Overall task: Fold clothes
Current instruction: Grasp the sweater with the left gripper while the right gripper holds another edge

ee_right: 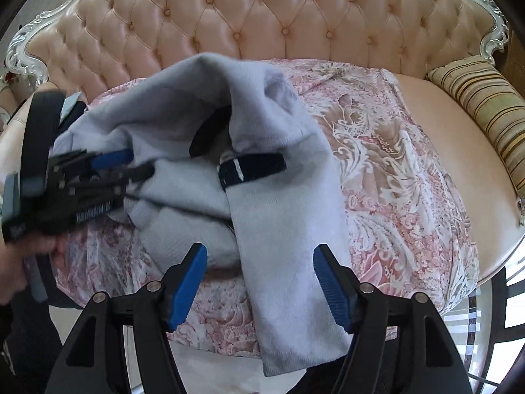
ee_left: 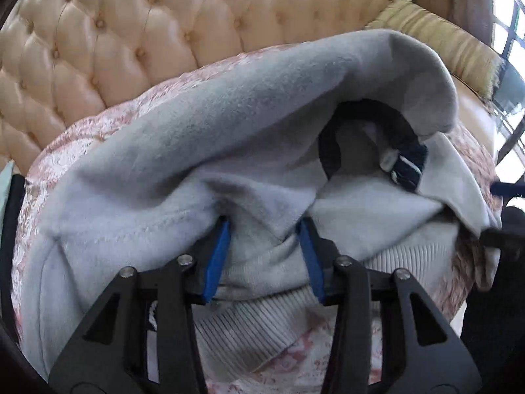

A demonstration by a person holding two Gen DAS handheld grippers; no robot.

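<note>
1. Left wrist view: blue fingers (ee_left: pixel 219 256) of the left gripper (ee_left: pixel 265 226) sit apart, poking into the grey sweater (ee_left: pixel 183 138) on the pink cover (ee_left: pixel 295 354). With no pinch, cloth could slide off.
2. Right wrist view: right gripper (ee_right: pixel 261 282) is wide apart around a hanging sleeve (ee_right: pixel 288 262). It could drop off the sofa (ee_right: pixel 262 16).

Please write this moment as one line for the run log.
task: fold clothes | left gripper: jaws open, pushed into grey sweatshirt | right gripper: jaws open astride sleeve

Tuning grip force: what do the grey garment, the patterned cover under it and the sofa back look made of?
Grey sweatshirt: soft fleecy knit, probably cotton blend; fuzzy matte nap, ribbed hem.
Pink floral cover: woven jacquard-like fabric, slight sheen, raised pattern.
Sofa back: button-tufted leather or faux leather; glossy highlights, cannot tell which.
</note>
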